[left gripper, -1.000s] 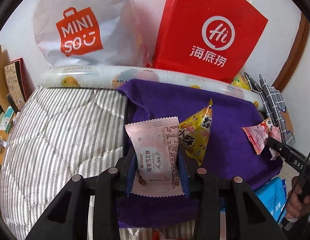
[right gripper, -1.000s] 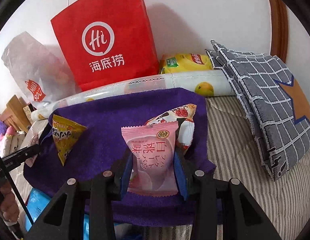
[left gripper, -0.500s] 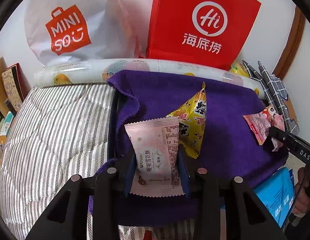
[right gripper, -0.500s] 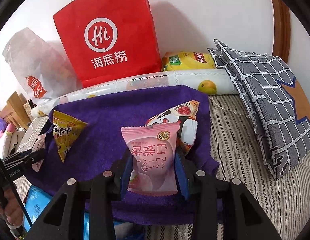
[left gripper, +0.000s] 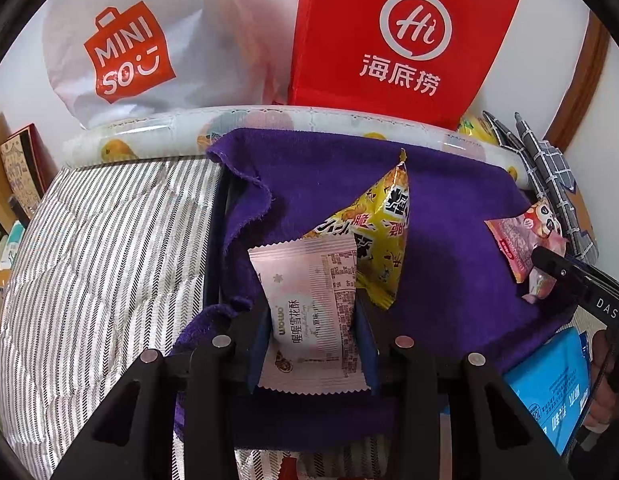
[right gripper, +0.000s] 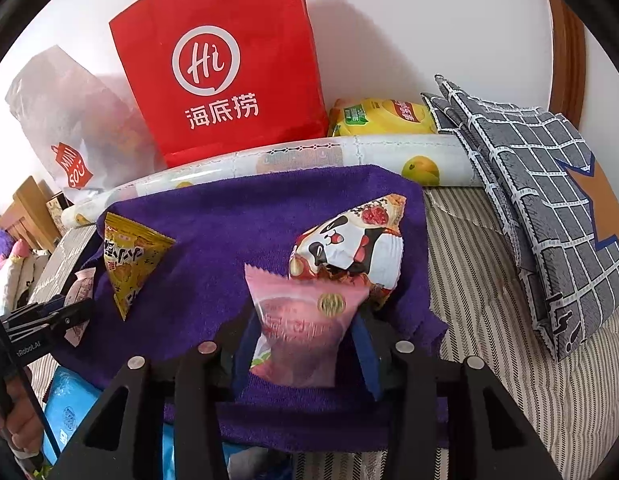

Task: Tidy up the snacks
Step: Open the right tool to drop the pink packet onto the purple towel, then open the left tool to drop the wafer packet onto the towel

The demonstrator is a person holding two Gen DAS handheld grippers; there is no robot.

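My left gripper (left gripper: 311,320) is shut on a pale pink snowflake-crisp packet (left gripper: 309,312), held low over the left part of a purple towel (left gripper: 449,216). A yellow triangular snack bag (left gripper: 373,236) lies on the towel just behind it. My right gripper (right gripper: 303,344) is shut on a pink peach snack packet (right gripper: 301,332), low over the right part of the towel (right gripper: 229,232). A panda-print snack bag (right gripper: 349,248) lies right behind it. The yellow bag also shows in the right wrist view (right gripper: 125,256).
The towel lies on a striped bed (left gripper: 89,260). A rolled fruit-print sheet (left gripper: 149,140), a red paper bag (left gripper: 397,40) and a white Miniso bag (left gripper: 141,40) stand along the wall. Grey checked cushions (right gripper: 529,200) lean at right. A blue pack (left gripper: 549,384) lies by the towel's front edge.
Both grippers have moved forward and down toward the towel, still holding their packets. The left one now sits close to the yellow bag, the right one close to the panda bag.
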